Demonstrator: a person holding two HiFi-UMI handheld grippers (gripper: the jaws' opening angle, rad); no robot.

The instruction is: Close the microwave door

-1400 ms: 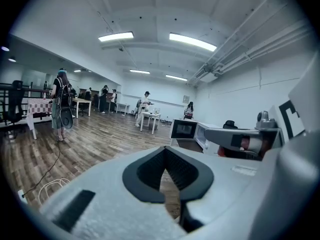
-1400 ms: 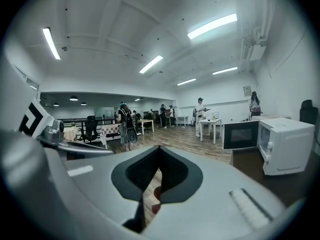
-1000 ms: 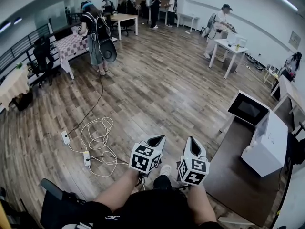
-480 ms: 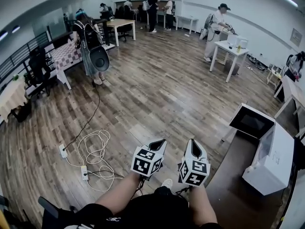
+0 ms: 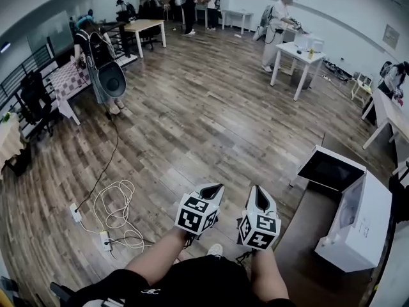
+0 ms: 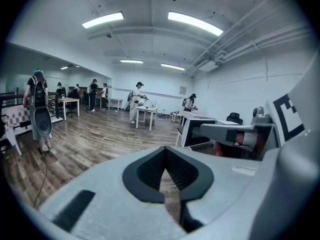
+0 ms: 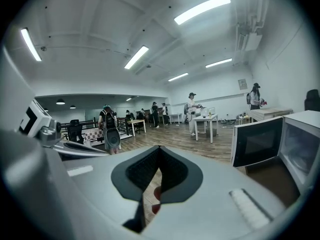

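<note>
The white microwave [image 5: 358, 226] stands at the right on a dark brown table [image 5: 310, 242], its dark-glass door [image 5: 331, 169] swung wide open toward the room. Both grippers are held side by side close in front of my body, well short of the microwave. The left gripper [image 5: 208, 190] and the right gripper [image 5: 259, 196] are both shut with nothing between the pads. In the right gripper view [image 7: 159, 148] the open door [image 7: 257, 141] and the microwave cavity [image 7: 300, 144] sit at the right. In the left gripper view [image 6: 165, 151] the door [image 6: 197, 131] shows ahead at the right.
White cables and power strips [image 5: 112, 213] lie on the wood floor at the left. A person with a backpack [image 5: 99, 62] stands far left. Another person [image 5: 278, 18] works at a white table [image 5: 297, 53] at the back. A further white table [image 5: 386, 110] stands beyond the microwave.
The whole view has travelled across the room: the microwave now sits closer and larger at the right, the cables have slid away to the left. Both grippers stay shut, side by side.
</note>
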